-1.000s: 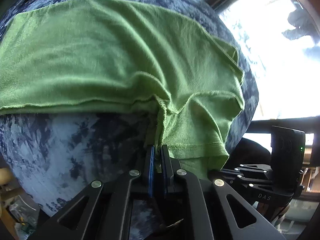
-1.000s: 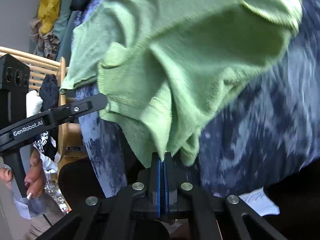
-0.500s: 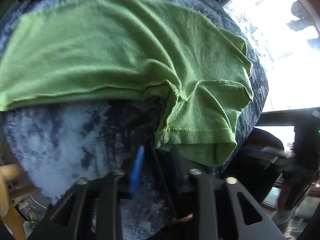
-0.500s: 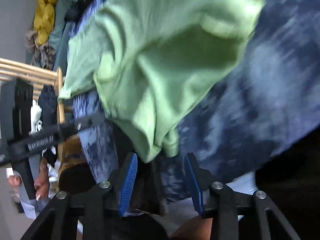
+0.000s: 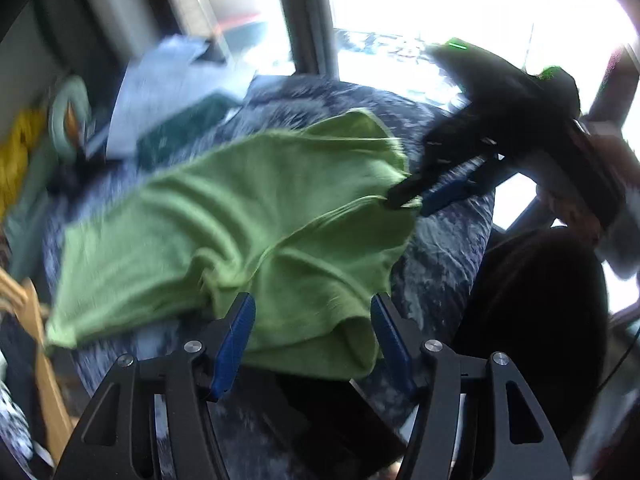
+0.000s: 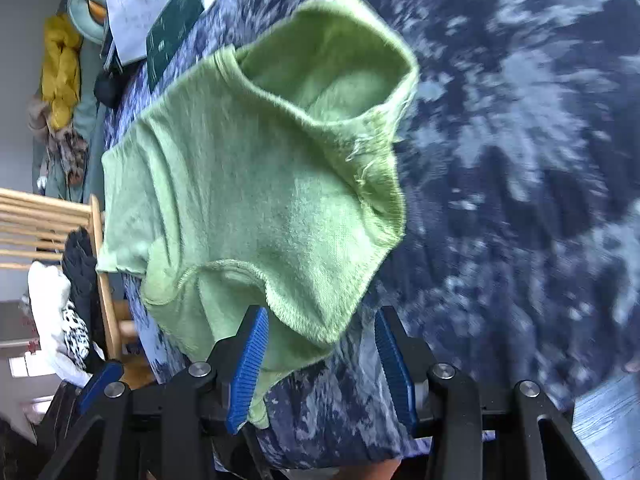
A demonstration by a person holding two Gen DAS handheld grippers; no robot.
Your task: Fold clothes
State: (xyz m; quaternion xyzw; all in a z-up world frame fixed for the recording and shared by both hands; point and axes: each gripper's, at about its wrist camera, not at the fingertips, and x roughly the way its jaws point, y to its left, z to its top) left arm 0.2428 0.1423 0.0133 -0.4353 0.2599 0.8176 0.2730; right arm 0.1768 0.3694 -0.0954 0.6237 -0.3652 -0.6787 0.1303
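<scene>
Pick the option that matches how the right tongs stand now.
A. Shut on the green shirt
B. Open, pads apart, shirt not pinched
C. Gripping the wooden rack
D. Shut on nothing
B: the right tongs have just been opening; their blue pads stand apart, and the shirt lies loose on the patterned cover.
</scene>
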